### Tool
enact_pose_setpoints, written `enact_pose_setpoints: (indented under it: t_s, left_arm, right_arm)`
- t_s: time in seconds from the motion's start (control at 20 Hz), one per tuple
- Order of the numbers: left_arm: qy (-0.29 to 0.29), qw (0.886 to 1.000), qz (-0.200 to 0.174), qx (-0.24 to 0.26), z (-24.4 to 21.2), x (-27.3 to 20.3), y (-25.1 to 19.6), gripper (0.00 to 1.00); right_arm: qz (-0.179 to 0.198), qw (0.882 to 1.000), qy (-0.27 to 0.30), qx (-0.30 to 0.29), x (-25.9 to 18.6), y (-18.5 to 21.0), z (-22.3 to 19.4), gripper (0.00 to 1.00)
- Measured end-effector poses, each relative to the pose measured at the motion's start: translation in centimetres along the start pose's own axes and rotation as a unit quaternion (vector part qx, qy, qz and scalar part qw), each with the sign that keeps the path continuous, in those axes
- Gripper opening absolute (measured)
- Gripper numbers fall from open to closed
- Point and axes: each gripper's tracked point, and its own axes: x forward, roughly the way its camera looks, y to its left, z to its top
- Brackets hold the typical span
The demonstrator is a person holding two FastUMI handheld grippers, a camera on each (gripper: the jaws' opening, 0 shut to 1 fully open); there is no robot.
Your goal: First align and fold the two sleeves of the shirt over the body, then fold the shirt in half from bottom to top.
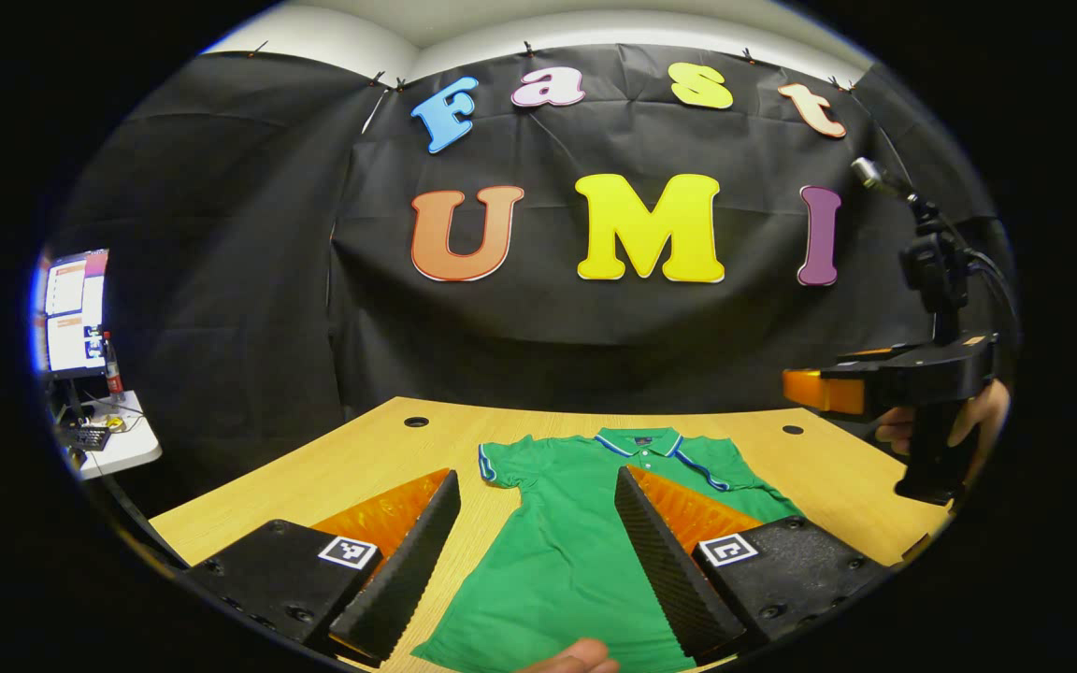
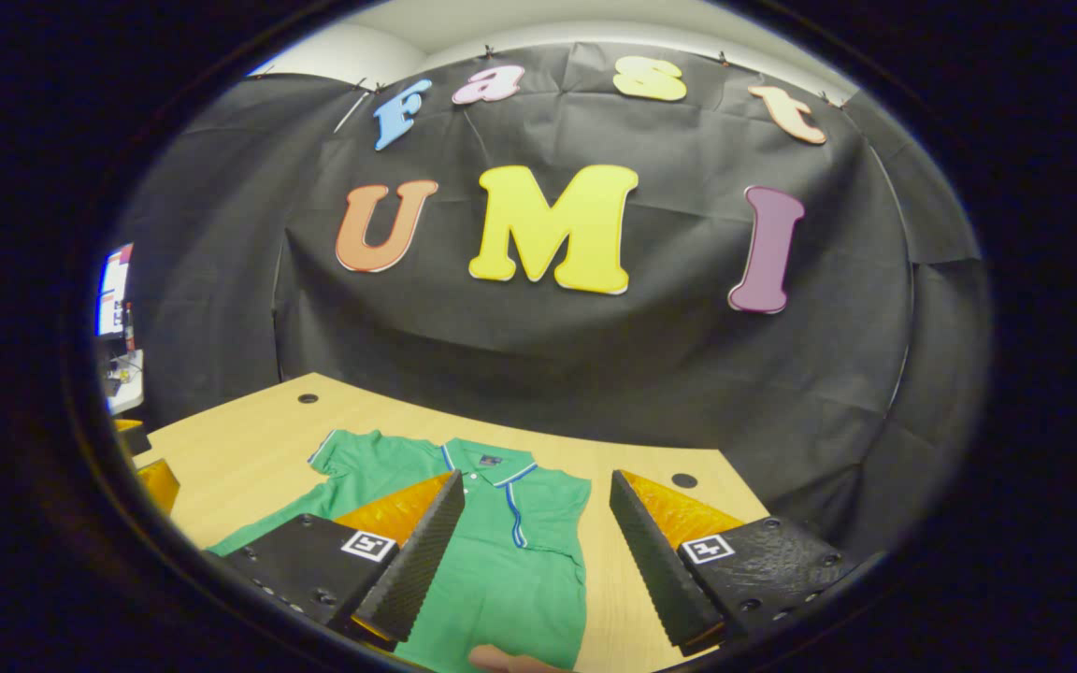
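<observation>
Shirt [image 1: 585, 551] lies flat on the table [image 1: 370, 449], collar [image 1: 641, 439] toward the wall, hem toward the person. That suits the sequence: sleeves fold inward first, hem goes up to the collar last.

In the right gripper view the shirt's right-hand sleeve looks already lying over the body, trim edge running down the chest; the other sleeve [image 2: 337, 453] is spread out to the side. My read: one sleeve done, one left.

Left gripper [image 1: 538, 551] hovers above the shirt's middle, jaws wide apart, gripping nothing. Right gripper [image 2: 529, 561] is likewise spread wide and empty, over the shirt's right edge and bare table. In the left gripper view it is hand-held well above the table on the right, clear of the cloth.

Both probably held high so the layout stays visible before a pinch.
</observation>
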Motion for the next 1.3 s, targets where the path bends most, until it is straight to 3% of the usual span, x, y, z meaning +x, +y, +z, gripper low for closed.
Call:
enact_pose_setpoints:
  t_s: [0.2, 0.3, 0.4, 0.75, 0.95, 1.3]
  left_arm:
    - [0.001, 1.000, -0.006, -0.010, -1.0, 0.8, -1.0, 1.00]
    - [0.013, 1.000, -0.022, -0.019, -1.9, 1.8, -2.6, 1.00]
    - [0.022, 1.000, -0.014, -0.003, -2.9, 2.4, -2.6, 1.00]
    - [0.053, 0.999, 0.011, 0.008, -5.5, 4.0, -3.2, 1.00]
    - [0.039, 0.998, 0.056, 0.011, -4.8, 5.5, -1.5, 1.00]
    - [0.010, 0.996, 0.084, -0.005, -1.0, 14.6, 1.6, 1.00]
  right_arm:
    - [0.041, 0.998, -0.035, 0.014, -5.3, 1.6, -0.6, 0.96]
    - [0.037, 0.998, -0.049, 0.004, -6.9, 0.9, -1.6, 0.95]
    - [0.026, 0.998, -0.058, 0.001, -7.9, 0.0, -2.6, 0.96]
    - [0.052, 0.995, -0.076, 0.034, -7.9, -2.5, -5.3, 0.96]
    - [0.065, 0.993, -0.076, 0.060, -7.4, -3.4, -5.3, 0.95]
    - [0.052, 0.993, -0.084, 0.059, -7.1, -4.5, -5.4, 0.95]
